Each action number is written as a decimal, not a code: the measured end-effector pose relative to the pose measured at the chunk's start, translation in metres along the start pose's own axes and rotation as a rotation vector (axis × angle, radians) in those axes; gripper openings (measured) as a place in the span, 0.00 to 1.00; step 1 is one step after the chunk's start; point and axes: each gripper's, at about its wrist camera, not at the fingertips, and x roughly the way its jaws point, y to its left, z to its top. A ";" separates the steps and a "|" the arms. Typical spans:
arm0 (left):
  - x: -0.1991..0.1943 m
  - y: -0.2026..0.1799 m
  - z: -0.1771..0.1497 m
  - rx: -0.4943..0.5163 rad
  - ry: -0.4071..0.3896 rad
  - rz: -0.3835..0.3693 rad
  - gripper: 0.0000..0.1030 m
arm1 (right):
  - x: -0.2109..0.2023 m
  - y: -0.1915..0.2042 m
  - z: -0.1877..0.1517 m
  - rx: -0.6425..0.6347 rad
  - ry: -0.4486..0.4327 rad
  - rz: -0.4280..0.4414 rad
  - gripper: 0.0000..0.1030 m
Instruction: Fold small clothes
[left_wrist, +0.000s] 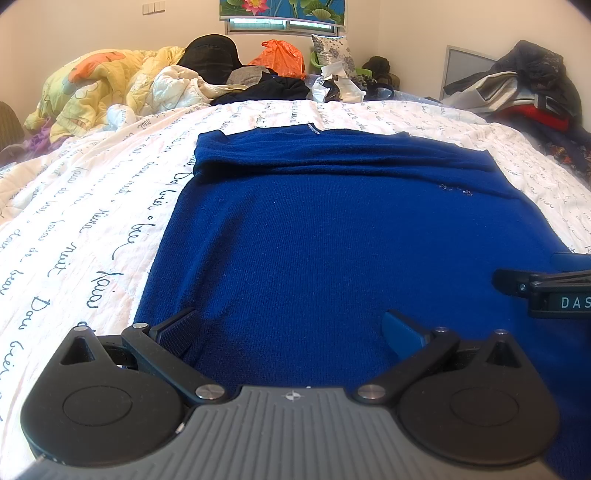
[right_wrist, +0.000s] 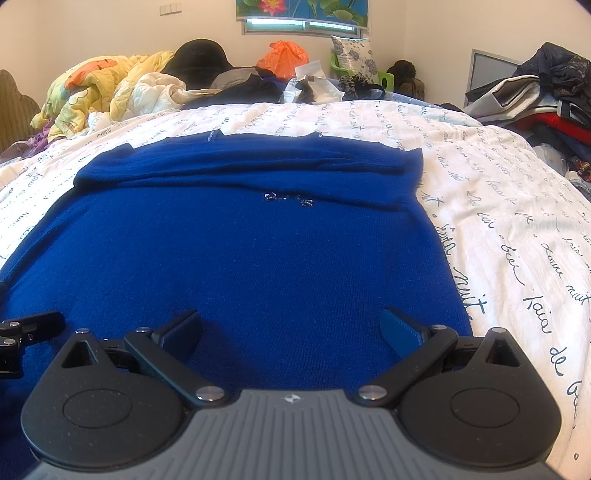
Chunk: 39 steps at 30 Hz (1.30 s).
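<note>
Blue sweater (left_wrist: 332, 240) lying flat on bed (left_wrist: 92, 221), stretching ahead; left gripper (left_wrist: 291, 332) and right gripper (right_wrist: 291, 332) hovering at near hem, both spread wide, holding nothing.

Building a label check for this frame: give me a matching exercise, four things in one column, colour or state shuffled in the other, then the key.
Column 1
1. sweater
2. plastic bag
3. left gripper
4. quilt

Column 2
A. orange, at the far end of the bed
B. jaws wide open over the near hem
C. yellow, bunched at the far left
D. blue, spread flat on the script-print bedspread, sleeves folded across the top

Pairs: 1-D, 2-A, 3-B, 4-C
</note>
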 end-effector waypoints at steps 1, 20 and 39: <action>0.000 0.000 0.000 0.000 0.000 0.000 1.00 | -0.001 0.000 0.000 0.001 0.002 -0.001 1.00; -0.022 0.002 -0.016 0.012 0.024 0.003 1.00 | -0.034 0.004 -0.029 -0.008 0.001 0.008 1.00; -0.039 0.004 -0.036 0.021 -0.023 -0.004 1.00 | -0.033 0.004 -0.030 -0.009 0.000 0.008 1.00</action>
